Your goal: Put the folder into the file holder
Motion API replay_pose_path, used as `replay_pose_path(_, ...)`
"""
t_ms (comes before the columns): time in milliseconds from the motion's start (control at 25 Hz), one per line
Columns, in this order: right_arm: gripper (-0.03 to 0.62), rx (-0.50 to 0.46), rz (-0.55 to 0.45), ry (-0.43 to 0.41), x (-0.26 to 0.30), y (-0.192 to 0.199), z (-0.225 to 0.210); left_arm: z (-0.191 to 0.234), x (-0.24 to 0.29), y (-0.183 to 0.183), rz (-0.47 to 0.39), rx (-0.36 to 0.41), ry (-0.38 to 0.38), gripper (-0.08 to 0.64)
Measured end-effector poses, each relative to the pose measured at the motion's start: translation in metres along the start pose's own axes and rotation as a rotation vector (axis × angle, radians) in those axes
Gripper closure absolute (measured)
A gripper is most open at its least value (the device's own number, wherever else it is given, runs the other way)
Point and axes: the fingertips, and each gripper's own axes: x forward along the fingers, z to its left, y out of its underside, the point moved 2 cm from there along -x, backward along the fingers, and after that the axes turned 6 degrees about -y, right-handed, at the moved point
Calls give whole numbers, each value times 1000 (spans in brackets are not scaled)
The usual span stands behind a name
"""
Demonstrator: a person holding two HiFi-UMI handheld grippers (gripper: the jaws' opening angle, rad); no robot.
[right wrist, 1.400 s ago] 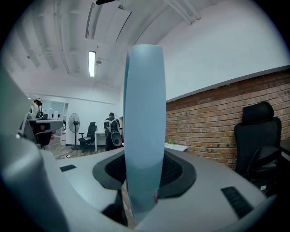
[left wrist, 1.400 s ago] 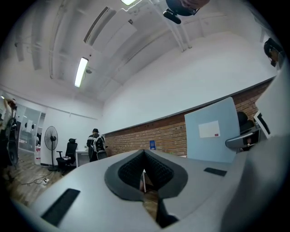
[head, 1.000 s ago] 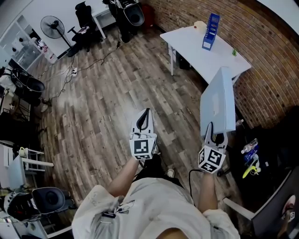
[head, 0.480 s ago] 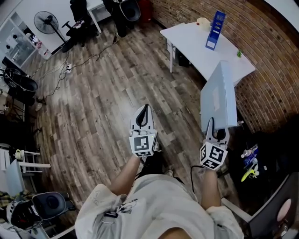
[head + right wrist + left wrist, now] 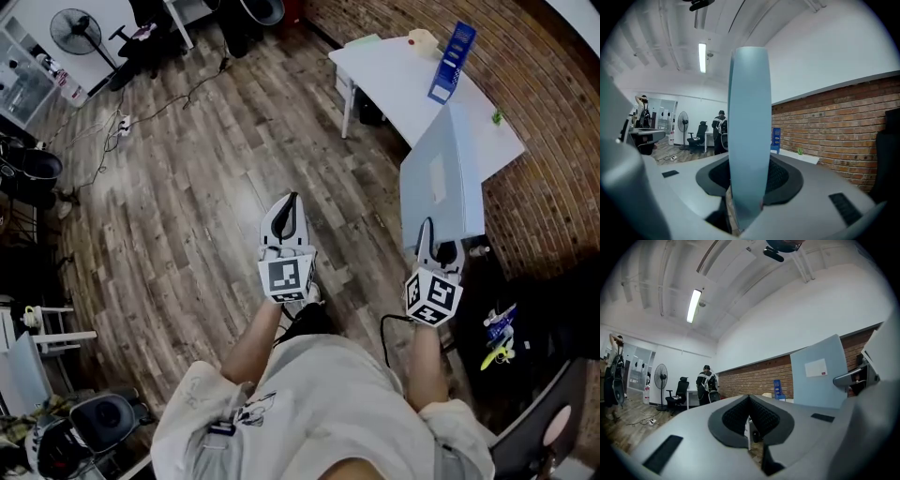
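A pale blue folder (image 5: 441, 178) stands upright on its edge, clamped at its near lower end by my right gripper (image 5: 431, 246). In the right gripper view the folder (image 5: 749, 122) fills the gap between the jaws, edge-on. The blue file holder (image 5: 451, 62) stands on the white table (image 5: 394, 80) ahead, by the brick wall, well beyond the folder. It also shows in the distance as the file holder (image 5: 775, 139). My left gripper (image 5: 292, 199) is held level over the wooden floor, shut and empty, its pads (image 5: 754, 411) meeting at the tip. From it I see the folder (image 5: 818, 376) to the right.
A brick wall (image 5: 553, 112) runs behind the table. A cream object (image 5: 422, 39) lies on the table's far end. Cables (image 5: 150, 112) trail on the floor at the left, with a fan (image 5: 75, 28) and office chairs beyond. A person (image 5: 706, 383) stands far off.
Both grippers have travelled forward across the floor toward the white table, which now sits nearer and larger. The folder stays clamped in the right gripper; the left stays shut.
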Motion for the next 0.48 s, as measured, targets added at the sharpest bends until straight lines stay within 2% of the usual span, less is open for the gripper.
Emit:
replay_pose_path(240, 420, 14, 26, -34, 51, -3, 39, 44, 33, 4, 20, 6, -6, 548)
replay_pose_path(480, 420, 2, 25, -20, 86, -12, 59, 68, 66, 12, 33, -10, 18, 548)
